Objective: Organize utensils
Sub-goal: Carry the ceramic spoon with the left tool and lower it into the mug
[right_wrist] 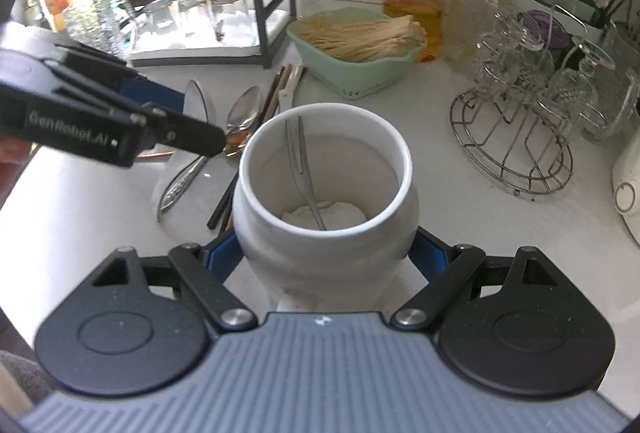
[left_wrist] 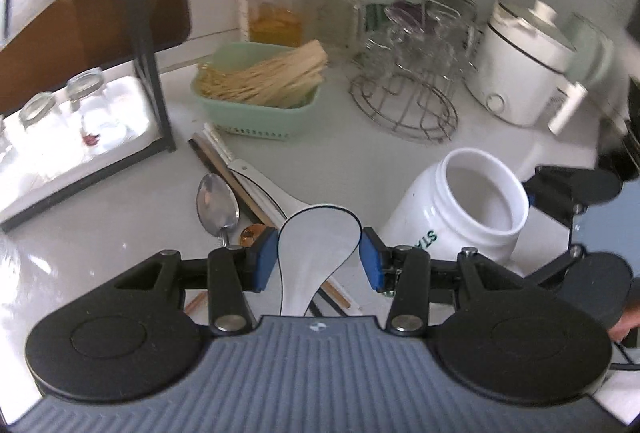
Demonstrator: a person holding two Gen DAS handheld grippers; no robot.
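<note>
- The left gripper (left_wrist: pixel 319 260) has its blue pads closed halfway on the bowl of a white ceramic soup spoon with a dark rim (left_wrist: pixel 316 245), one pad on each edge, the handle running back toward the camera at 6 o'clock
- The right gripper (right_wrist: pixel 326 257) clamps the rounded body of a white ceramic jar with green lettering (right_wrist: pixel 326 201), a blue pad pressed on each flank; the jar's open mouth faces the camera
- Inside the jar a grey metal fork (right_wrist: pixel 300 169) leans against the far wall, tines up toward 12 o'clock, its foot on a crumpled white lining at the bottom
- In the left wrist view the jar sits at 3 o'clock of the held spoon, tilted, near but not touching it
- At 10 o'clock of the spoon, on the white countertop (left_wrist: pixel 120 217), lie a shiny steel tablespoon (left_wrist: pixel 217 207), a second white flat spoon (left_wrist: pixel 264 185) and dark and light chopsticks (left_wrist: pixel 224 169) in a loose heap
- Beyond them at 12 o'clock is a mint-green plastic basket of thin wooden sticks (left_wrist: pixel 260 81), and behind it a clear plastic jar with a red lid (left_wrist: pixel 273 5)
- At 1 o'clock stands a wire rack of upturned drinking glasses (left_wrist: pixel 408 73), and at 2 o'clock a white electric cooker (left_wrist: pixel 524 65)
- At 9 o'clock a black-framed tray holds upturned glasses (left_wrist: pixel 80 121)
</note>
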